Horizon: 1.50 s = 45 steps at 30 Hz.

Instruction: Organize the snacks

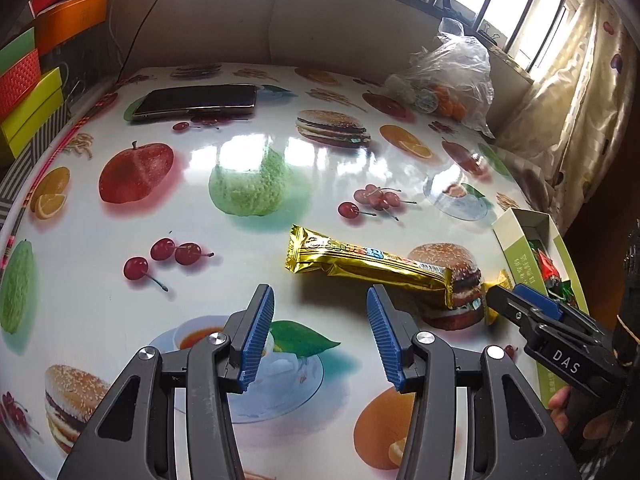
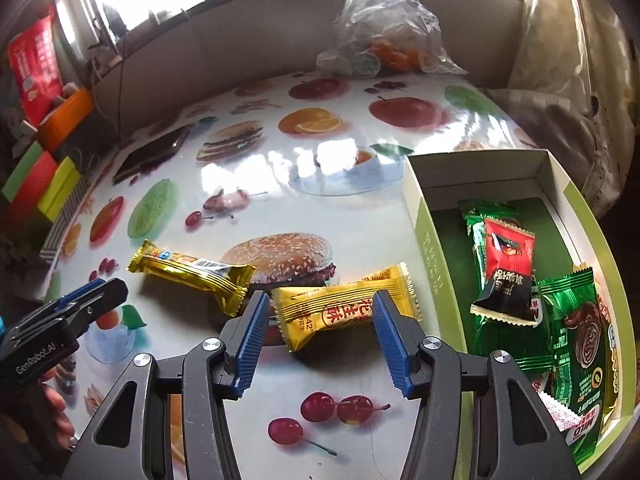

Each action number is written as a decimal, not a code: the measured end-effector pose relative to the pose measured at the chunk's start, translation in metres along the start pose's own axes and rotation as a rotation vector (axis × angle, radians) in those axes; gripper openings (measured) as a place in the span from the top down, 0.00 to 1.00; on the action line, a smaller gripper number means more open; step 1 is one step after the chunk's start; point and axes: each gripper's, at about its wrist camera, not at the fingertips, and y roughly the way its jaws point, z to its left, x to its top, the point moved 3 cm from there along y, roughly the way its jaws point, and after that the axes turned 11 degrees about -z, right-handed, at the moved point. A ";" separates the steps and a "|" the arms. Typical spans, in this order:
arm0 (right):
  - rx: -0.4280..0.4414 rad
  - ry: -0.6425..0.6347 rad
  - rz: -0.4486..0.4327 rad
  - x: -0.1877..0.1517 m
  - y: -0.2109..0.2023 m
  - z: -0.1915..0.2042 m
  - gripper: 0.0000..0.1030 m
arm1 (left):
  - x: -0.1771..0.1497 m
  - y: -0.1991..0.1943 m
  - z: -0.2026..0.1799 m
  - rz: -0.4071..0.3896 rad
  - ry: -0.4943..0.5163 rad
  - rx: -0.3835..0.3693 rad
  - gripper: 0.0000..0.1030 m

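A long gold snack bar (image 1: 368, 266) lies on the fruit-print table just beyond my left gripper (image 1: 320, 300), which is open and empty. It also shows in the right wrist view (image 2: 192, 274). A yellow peanut-candy packet (image 2: 340, 308) lies between the fingers of my open right gripper (image 2: 320, 300); I cannot tell if the pads touch it. The right gripper appears in the left wrist view (image 1: 520, 304), with the yellow packet (image 1: 496, 300) at its tip. A green-sided box (image 2: 432, 248) at the right holds several green and red snack packets (image 2: 508, 264).
A dark phone (image 1: 196, 102) lies at the table's far left. A clear plastic bag with oranges (image 1: 452, 84) stands at the far right by the window. Coloured boxes (image 1: 28, 104) are stacked off the left edge. A curtain (image 1: 560, 120) hangs at the right.
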 end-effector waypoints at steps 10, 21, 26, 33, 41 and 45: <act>0.151 -0.013 0.050 -0.009 0.008 0.024 0.48 | 0.004 0.003 0.007 -0.003 -0.005 0.017 0.52; 0.095 0.091 0.030 0.001 0.016 0.012 0.48 | 0.004 0.004 0.011 0.000 -0.006 0.024 0.52; 0.077 0.062 0.033 -0.002 0.024 0.023 0.48 | 0.004 0.006 0.012 0.011 -0.013 0.022 0.52; 0.041 0.041 0.025 -0.006 0.021 0.016 0.68 | 0.008 0.010 0.006 0.013 -0.021 0.009 0.52; 0.028 -0.077 0.022 -0.003 0.026 0.025 0.78 | 0.008 0.008 0.009 0.014 -0.026 0.015 0.52; 0.075 -0.152 0.039 0.001 0.035 0.039 0.78 | 0.008 0.005 0.016 0.014 -0.036 0.031 0.52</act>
